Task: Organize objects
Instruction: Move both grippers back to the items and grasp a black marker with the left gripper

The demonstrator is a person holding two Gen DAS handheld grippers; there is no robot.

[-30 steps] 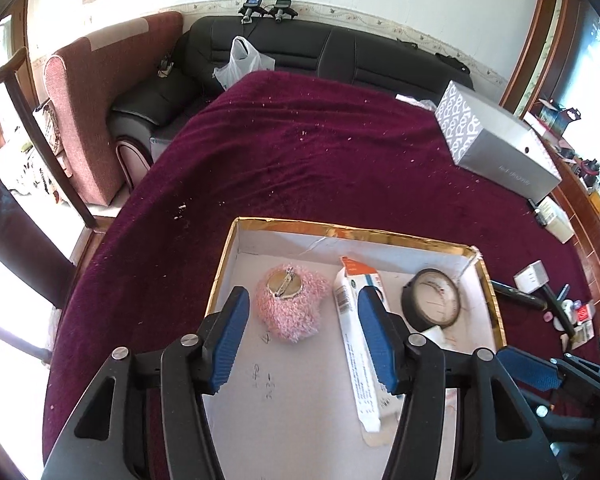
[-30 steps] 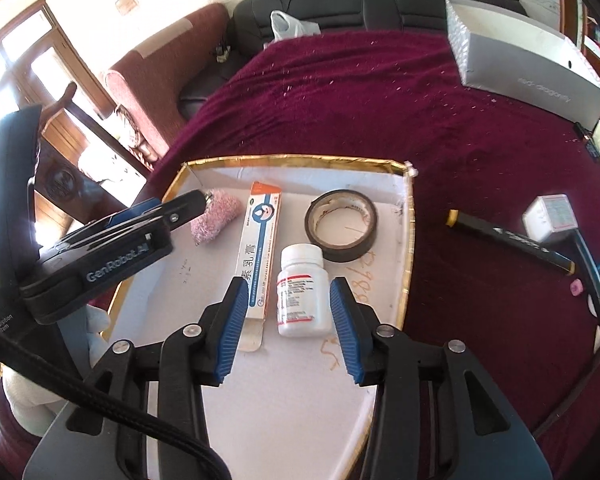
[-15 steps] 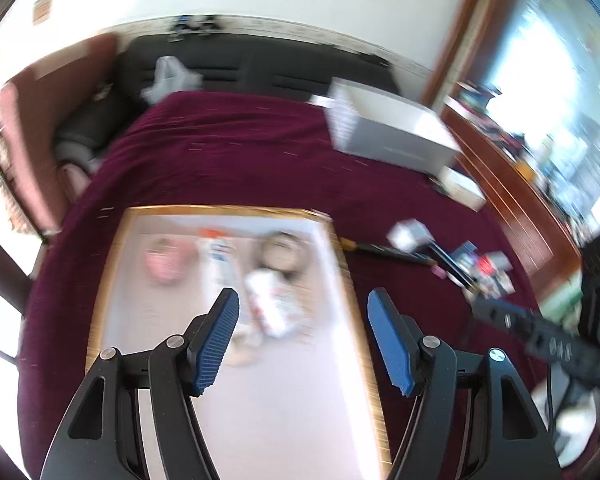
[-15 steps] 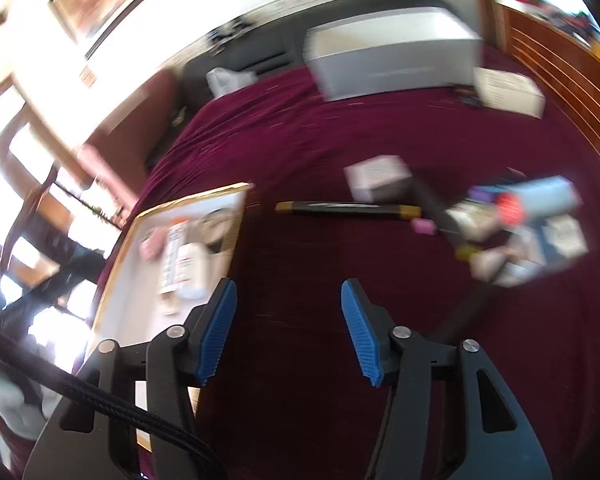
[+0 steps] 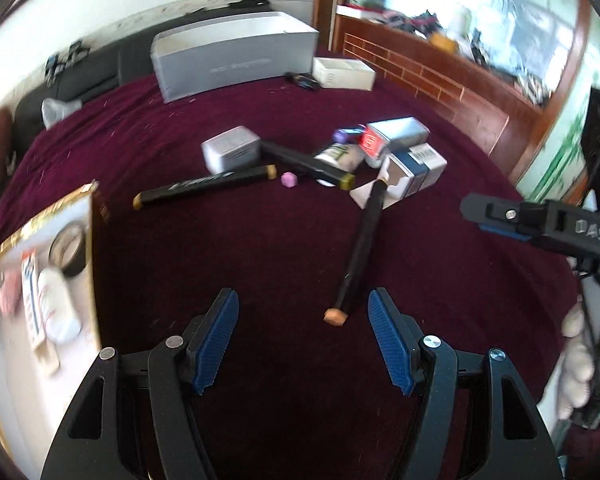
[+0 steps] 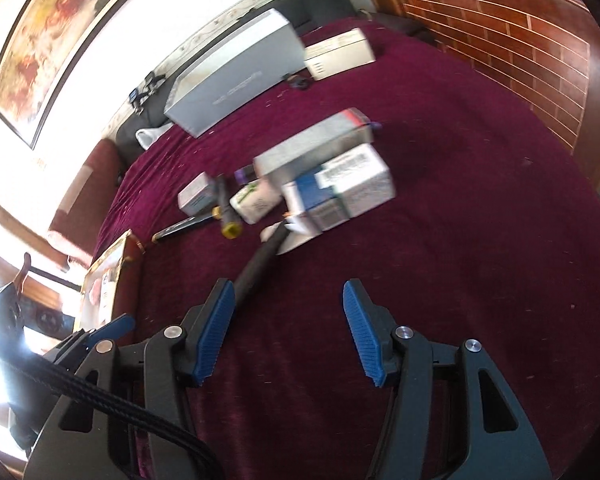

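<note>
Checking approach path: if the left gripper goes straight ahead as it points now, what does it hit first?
Likely the nearest black marker: its orange-capped end lies just ahead of the open left gripper, slightly right of centre. Depth is unclear; the cloth may come first.

Left tool [image 5: 303,330]: swung off the gold-rimmed tray [image 5: 94,240], now over bare maroon cloth, a black marker [image 5: 358,250] between its spread jaws. Right tool [image 6: 288,326]: also gone from above the white bottle [image 5: 56,306], now facing the heap of small boxes [image 6: 340,188]; jaws wider apart.
</note>
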